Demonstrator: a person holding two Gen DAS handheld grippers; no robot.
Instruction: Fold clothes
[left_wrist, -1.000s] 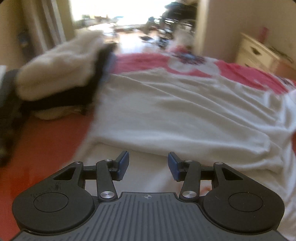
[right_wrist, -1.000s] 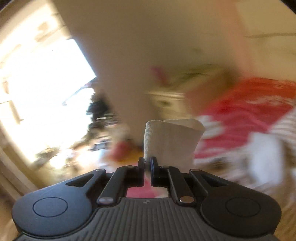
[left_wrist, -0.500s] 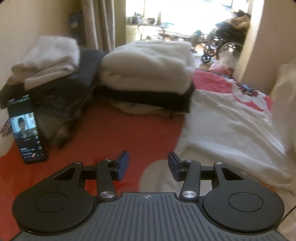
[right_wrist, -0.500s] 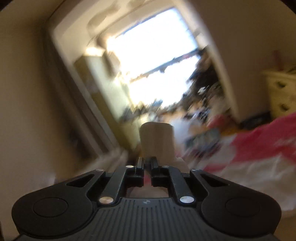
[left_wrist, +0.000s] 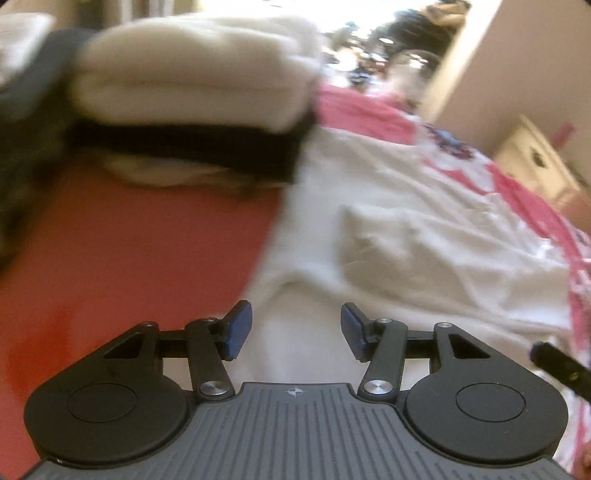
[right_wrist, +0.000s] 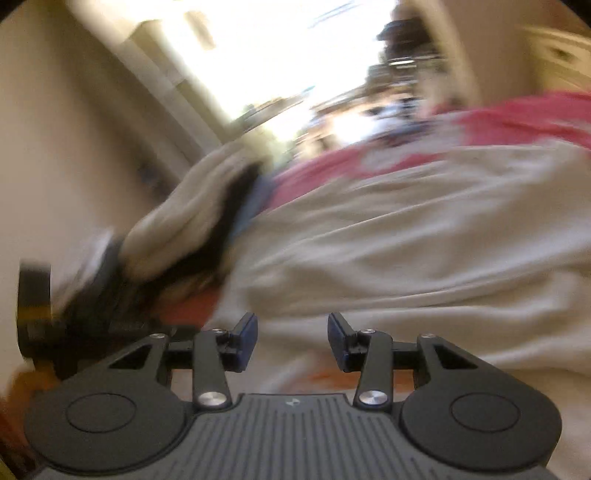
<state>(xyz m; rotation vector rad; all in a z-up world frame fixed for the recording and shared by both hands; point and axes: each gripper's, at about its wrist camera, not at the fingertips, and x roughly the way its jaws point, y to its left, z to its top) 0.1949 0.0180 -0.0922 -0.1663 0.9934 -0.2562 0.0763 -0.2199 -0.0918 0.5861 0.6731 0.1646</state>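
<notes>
Two stacks of folded clothes (left_wrist: 192, 85) sit at left on the red bed cover (left_wrist: 140, 251). Rightward, the white garment (left_wrist: 424, 229) lies spread, with the left hand-held gripper (left_wrist: 296, 329) and right hand-held gripper (right_wrist: 292, 341) both released, empty, above its near edge.

Motion blur smears the folded pile (right_wrist: 192, 221), perhaps towels.

right gripper (right_wrist: 291, 341) let go: jaws were clamped on a white fabric fold up in the air, now spread with nothing between them, low over the white garment (right_wrist: 424, 240) ahead. left gripper (left_wrist: 295, 330) view swung back right: folded stack (left_wrist: 192, 74) now ahead-left, garment (left_wrist: 406, 229) ahead-right; phone gone from view.
</notes>
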